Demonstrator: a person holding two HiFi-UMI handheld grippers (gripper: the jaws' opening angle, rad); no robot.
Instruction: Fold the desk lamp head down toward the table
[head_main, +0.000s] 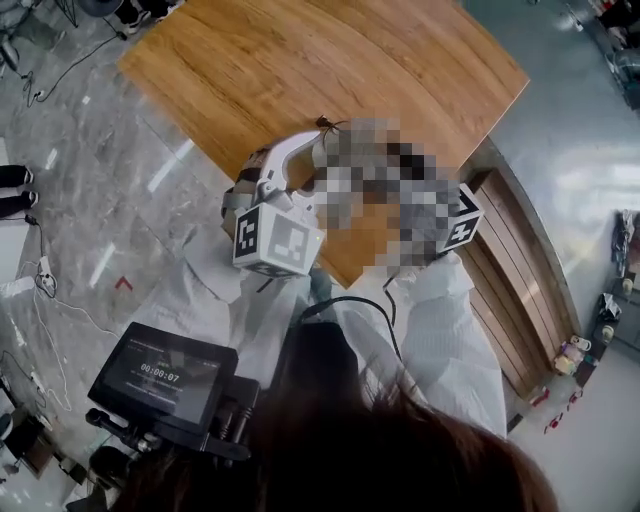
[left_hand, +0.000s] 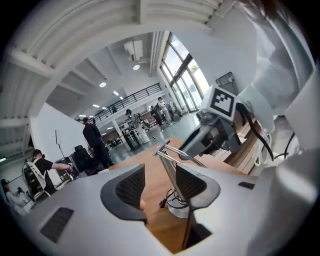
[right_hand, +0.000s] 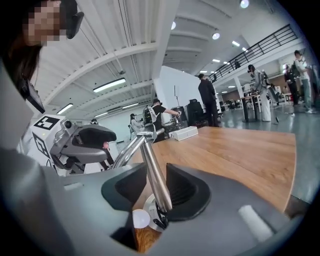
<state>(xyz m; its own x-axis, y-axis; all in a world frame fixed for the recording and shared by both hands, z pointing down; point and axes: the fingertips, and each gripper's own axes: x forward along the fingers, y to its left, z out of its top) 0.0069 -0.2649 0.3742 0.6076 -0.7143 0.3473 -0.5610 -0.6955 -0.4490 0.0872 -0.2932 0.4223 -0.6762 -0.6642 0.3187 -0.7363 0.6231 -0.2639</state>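
Both tongs are in on the desk lamp (right_hand: 151, 167), which stands on the wooden bench (head_main: 300, 60) close to the person. In the head view a mosaic patch covers it.

The right tongs (right_hand: 159, 186) sit low on the upright post with the jaws part-way apart. The post runs between them and lies against one pad, with a gap to the other, so I read it as not clamped. The left tongs (left_hand: 160, 182) come in from the opposite side with the jaws wide. The post shows between them but farther out, and nothing is gripped.

To do this well, the right tongs should pinch the post low so the base (left_hand: 177, 207) can't tip or skate. The left tongs should take the upper arm (left_hand: 187, 159) beyond the hinge (right_hand: 145, 134) and press it down slowly in the hinge's own plane. Twisting would likely lift the base or snag the cable (left_hand: 167, 200).

The lamp is slim brushed metal. Its straight post rises to a small hinge, and thin rods slant away from there. The base is pale and round, with black cable looped on it. A small white round thing (right_hand: 141, 218) sits by the base, and I can't tell what it is.
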